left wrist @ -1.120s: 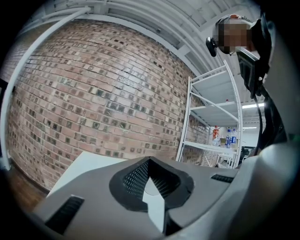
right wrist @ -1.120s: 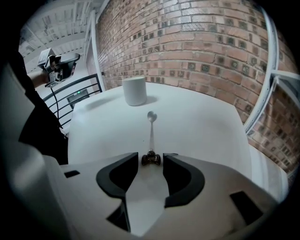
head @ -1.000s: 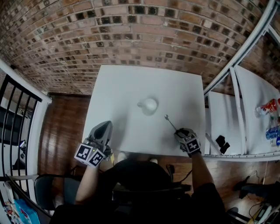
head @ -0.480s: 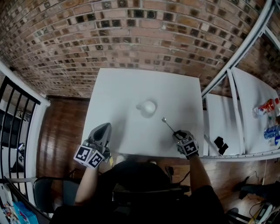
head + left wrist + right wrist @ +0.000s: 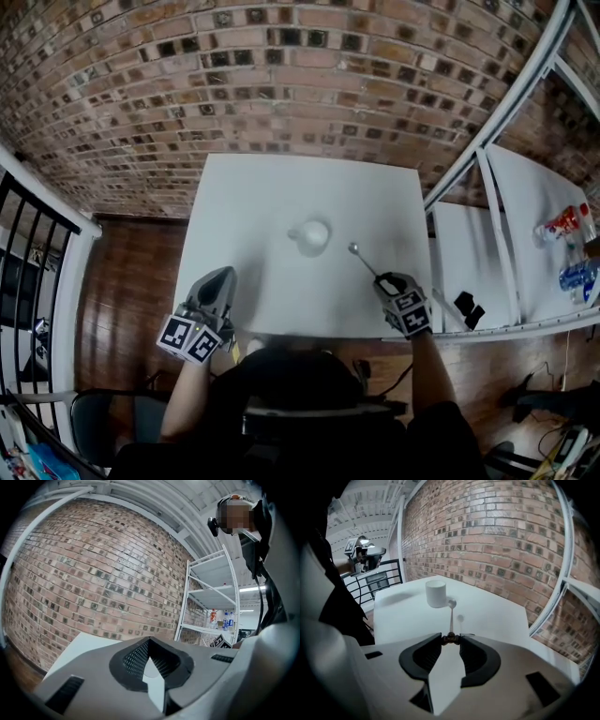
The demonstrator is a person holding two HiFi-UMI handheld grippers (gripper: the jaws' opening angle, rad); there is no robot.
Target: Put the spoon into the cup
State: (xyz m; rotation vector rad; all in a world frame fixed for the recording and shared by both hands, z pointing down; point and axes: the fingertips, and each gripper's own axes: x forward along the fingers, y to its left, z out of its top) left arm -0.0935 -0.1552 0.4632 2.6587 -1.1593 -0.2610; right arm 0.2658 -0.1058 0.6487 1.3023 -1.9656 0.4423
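A white cup (image 5: 312, 235) stands near the middle of the white table (image 5: 272, 187); in the right gripper view the cup (image 5: 436, 594) is straight ahead. My right gripper (image 5: 382, 280) is shut on the end of a metal spoon's handle. The spoon (image 5: 364, 262) sticks out toward the cup with its bowl forward. In the right gripper view the spoon (image 5: 451, 618) hangs above the table, pinched at the tips of my right gripper (image 5: 451, 638), and its shadow lies beside it. My left gripper (image 5: 223, 275) rests at the table's front left, my left gripper (image 5: 149, 640) shut on nothing.
A white shelf unit (image 5: 525, 216) stands right of the table, with bottles (image 5: 562, 225) and a small black object (image 5: 466, 305) on it. A dark railing (image 5: 37, 244) runs along the left. A brick wall (image 5: 281, 75) lies behind the table.
My right gripper has risen with the spoon, which has left the tabletop. The left gripper has stayed where it was.
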